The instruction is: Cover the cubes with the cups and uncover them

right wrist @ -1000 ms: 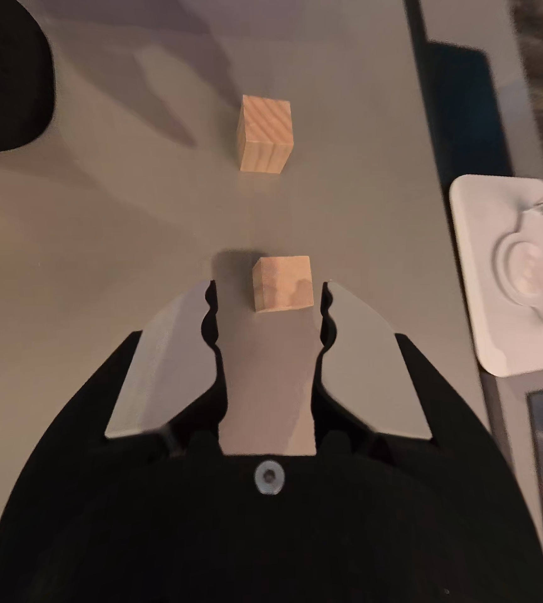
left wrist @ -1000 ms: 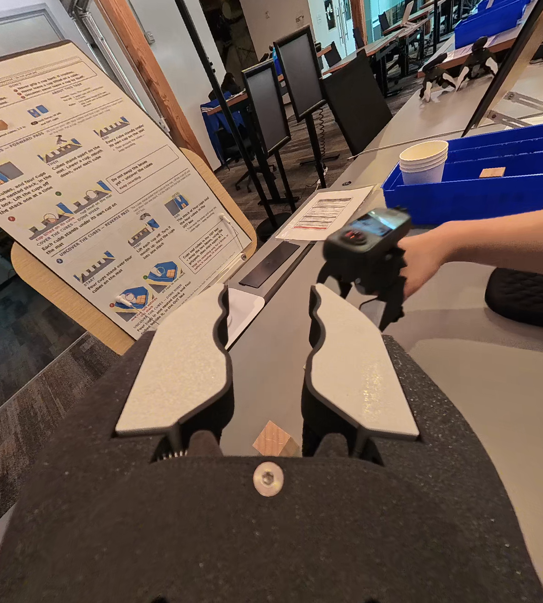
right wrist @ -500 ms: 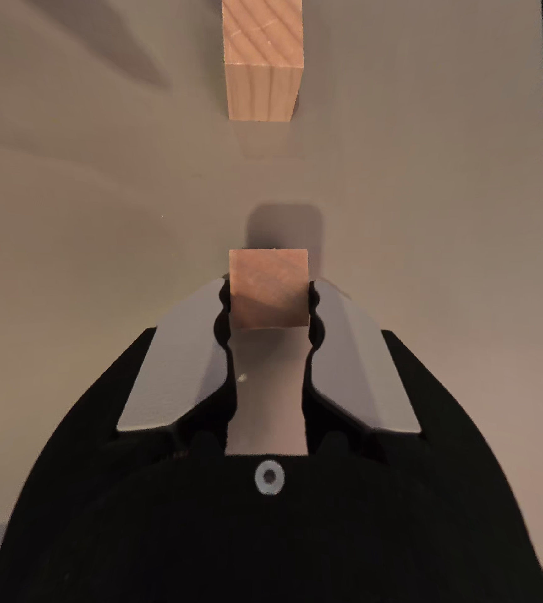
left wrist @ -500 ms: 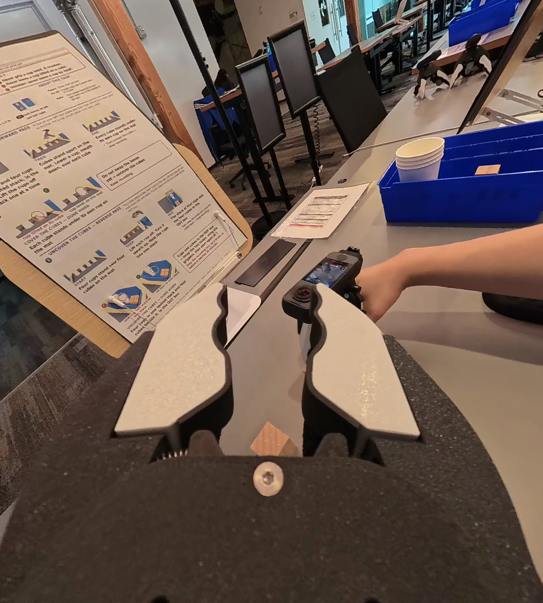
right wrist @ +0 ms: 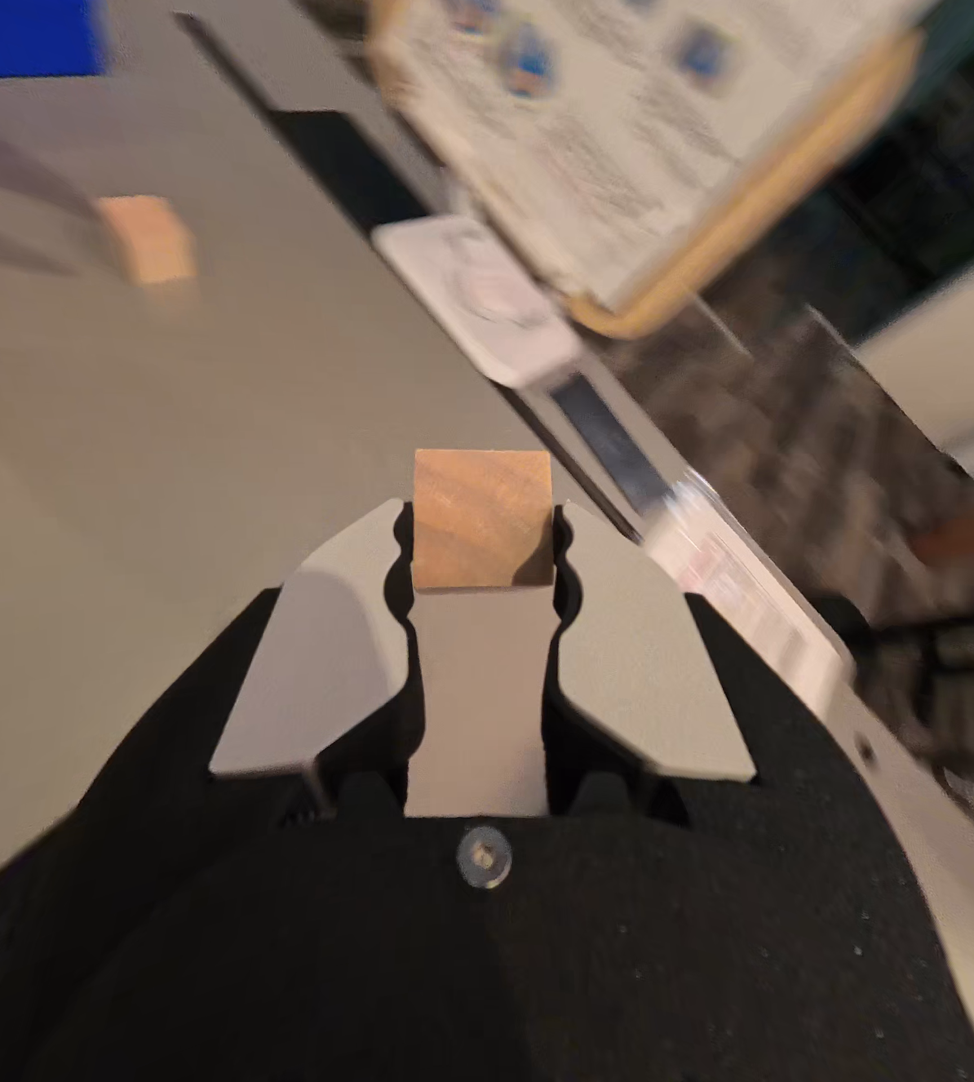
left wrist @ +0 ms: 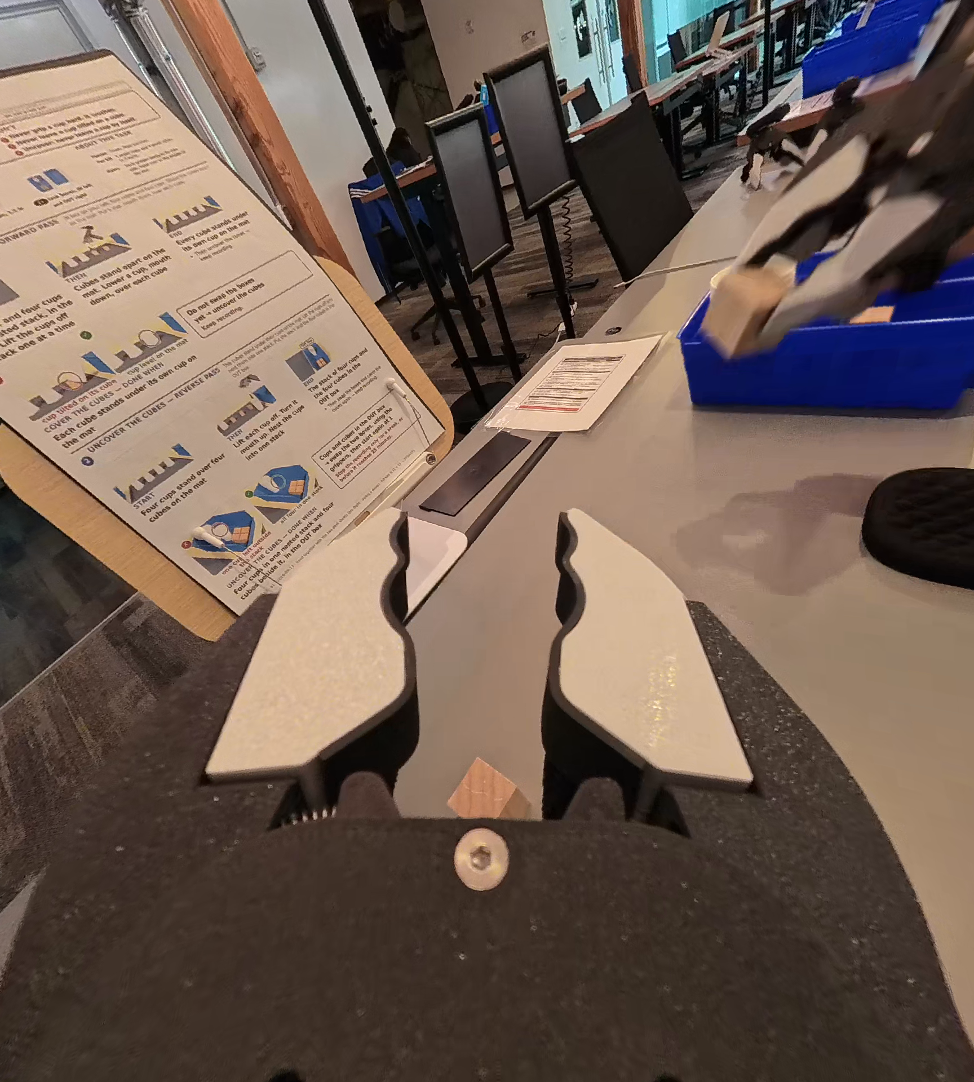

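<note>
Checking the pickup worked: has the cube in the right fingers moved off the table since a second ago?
Yes. The cube, clamped by the right gripper, has risen off the table and swung toward the blue bin in the left wrist view.

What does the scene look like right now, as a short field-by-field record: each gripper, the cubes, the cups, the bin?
left gripper: open, empty, low over the grey tabletop
right gripper: shut on a small light wooden cube, held in the air
cube under left gripper: rests on the table, near the finger bases
cube on table in right view: blurred, free of any gripper
stack of white paper cups: mostly hidden behind the held cube
blue plastic bin: on the table, holds one more cube
</note>
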The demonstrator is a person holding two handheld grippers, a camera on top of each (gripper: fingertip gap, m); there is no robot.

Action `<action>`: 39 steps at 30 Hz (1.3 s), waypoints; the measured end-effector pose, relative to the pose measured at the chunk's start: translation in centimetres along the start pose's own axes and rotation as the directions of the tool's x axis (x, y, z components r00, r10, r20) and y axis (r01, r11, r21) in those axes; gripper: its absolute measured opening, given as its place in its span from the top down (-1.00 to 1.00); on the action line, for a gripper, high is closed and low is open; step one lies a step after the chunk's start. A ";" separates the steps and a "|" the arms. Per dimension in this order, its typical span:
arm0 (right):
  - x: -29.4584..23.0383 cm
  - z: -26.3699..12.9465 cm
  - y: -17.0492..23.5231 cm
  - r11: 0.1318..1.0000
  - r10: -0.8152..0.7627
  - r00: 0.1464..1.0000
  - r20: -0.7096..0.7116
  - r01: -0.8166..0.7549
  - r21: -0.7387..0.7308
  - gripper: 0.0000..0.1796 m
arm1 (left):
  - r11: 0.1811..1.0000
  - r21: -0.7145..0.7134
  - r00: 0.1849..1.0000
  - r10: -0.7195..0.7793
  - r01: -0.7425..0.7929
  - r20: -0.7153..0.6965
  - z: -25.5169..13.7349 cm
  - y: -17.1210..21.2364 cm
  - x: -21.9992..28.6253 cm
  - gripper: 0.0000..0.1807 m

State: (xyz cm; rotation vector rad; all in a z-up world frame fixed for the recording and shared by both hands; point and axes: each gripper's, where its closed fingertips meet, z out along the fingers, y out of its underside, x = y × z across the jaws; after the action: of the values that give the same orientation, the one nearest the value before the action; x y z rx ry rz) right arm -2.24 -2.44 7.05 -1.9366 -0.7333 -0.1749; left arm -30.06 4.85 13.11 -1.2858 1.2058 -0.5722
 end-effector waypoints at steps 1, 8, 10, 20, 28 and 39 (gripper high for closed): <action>2.9 -2.8 1.9 0.997 0.077 0.993 -0.085 -0.078 -0.008 0.51 | 1.000 0.000 1.000 0.006 -0.006 0.001 0.0 -0.1 0.1 0.48; 12.2 -12.6 21.3 0.810 0.505 0.781 -0.367 -0.576 -0.112 0.50 | 0.999 0.006 0.999 0.034 -0.034 -0.021 0.3 -0.7 1.4 0.48; 12.0 -12.9 26.1 0.760 0.508 0.754 -0.416 -0.619 -0.195 0.50 | 0.999 -0.002 0.999 0.036 -0.036 -0.024 0.5 -0.7 1.5 0.48; 9.9 -12.3 37.3 0.563 0.468 0.702 -0.537 -0.705 -0.431 0.50 | 0.998 -0.017 0.998 0.054 -0.054 -0.027 0.7 -0.6 1.9 0.48; 9.5 -11.8 38.1 0.483 0.502 0.708 -0.497 -0.706 -0.518 0.50 | 0.998 -0.023 0.998 0.053 -0.053 -0.019 0.8 -0.4 1.7 0.48; 9.2 -11.6 39.4 0.346 0.528 0.698 -0.484 -0.698 -0.628 0.50 | 0.998 -0.023 0.998 0.054 -0.054 -0.015 0.7 -0.4 1.6 0.48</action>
State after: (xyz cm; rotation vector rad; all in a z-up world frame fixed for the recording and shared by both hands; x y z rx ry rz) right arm 29.49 -20.48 -13.85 -2.8565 0.3954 -0.2284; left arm -28.77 3.67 12.85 -1.2671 1.2591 -0.5301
